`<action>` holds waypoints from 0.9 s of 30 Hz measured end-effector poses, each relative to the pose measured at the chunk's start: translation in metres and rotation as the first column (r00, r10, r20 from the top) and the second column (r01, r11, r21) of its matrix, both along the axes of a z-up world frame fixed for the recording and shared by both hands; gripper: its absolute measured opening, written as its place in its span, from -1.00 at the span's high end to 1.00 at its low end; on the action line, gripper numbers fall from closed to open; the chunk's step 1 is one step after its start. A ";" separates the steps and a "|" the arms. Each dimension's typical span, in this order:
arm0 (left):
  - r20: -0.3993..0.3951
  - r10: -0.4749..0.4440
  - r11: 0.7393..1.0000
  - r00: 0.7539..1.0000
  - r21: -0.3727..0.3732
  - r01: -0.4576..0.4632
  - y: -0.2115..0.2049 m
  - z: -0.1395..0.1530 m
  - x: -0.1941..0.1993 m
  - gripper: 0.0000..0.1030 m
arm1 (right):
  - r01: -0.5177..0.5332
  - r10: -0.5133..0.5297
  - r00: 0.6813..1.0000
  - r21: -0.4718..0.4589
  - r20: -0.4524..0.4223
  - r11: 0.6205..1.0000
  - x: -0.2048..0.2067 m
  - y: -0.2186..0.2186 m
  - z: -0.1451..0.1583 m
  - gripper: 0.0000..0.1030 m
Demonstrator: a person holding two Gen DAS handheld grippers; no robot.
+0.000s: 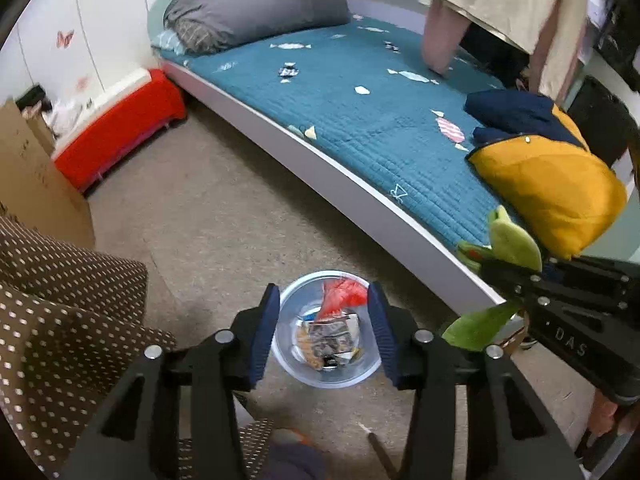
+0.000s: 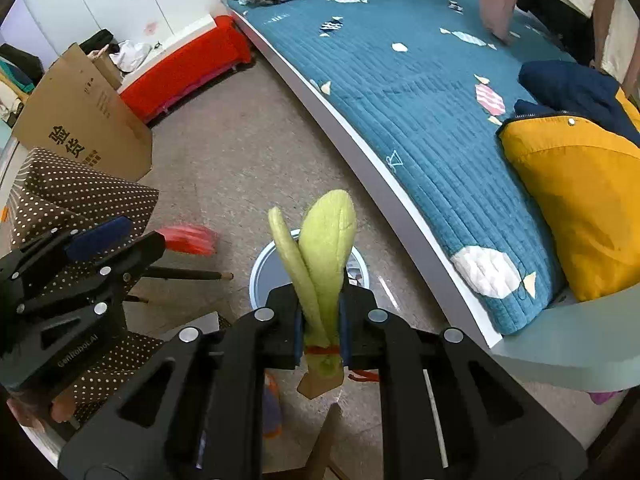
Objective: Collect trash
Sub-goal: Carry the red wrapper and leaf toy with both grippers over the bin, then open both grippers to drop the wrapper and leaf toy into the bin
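Between the closed right fingers (image 2: 343,326), a fuzzy green leaf toy (image 2: 326,240), red-tied at its stem; left fingers (image 1: 266,328) apart.

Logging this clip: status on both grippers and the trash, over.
Left gripper open above clear plastic trash bin, red wrapper dropping in. Right gripper shut on green plush leaf toy, near bin. Nothing blocking.

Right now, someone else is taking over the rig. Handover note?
Left gripper: open, empty, above the clear bin on the floor.
Right gripper: shut on a green felt leaf toy, just over the bin's rim.
A red wrapper appears to be dropping toward the bin.
Done: wrappers and papers already in the bin.
Left: drop the leaf toy in the bin. No other loose trash stands out.
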State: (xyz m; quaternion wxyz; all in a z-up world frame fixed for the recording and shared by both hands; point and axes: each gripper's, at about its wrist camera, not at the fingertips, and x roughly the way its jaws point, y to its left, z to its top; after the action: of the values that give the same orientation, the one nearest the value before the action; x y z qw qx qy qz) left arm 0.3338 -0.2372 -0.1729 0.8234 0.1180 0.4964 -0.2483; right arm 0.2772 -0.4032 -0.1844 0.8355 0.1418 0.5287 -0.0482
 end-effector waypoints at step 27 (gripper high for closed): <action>-0.044 0.127 0.992 0.991 0.021 -0.126 0.058 -0.004 0.017 0.12 | -0.055 0.051 0.996 -0.051 -0.078 0.997 0.032 0.041 -0.023 -0.38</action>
State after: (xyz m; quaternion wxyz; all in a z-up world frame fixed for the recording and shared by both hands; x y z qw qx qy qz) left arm 0.3510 -0.1789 -0.1768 0.8251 0.0878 0.5234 -0.1936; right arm 0.3087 -0.3626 -0.2074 0.8191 0.1035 0.5624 -0.0456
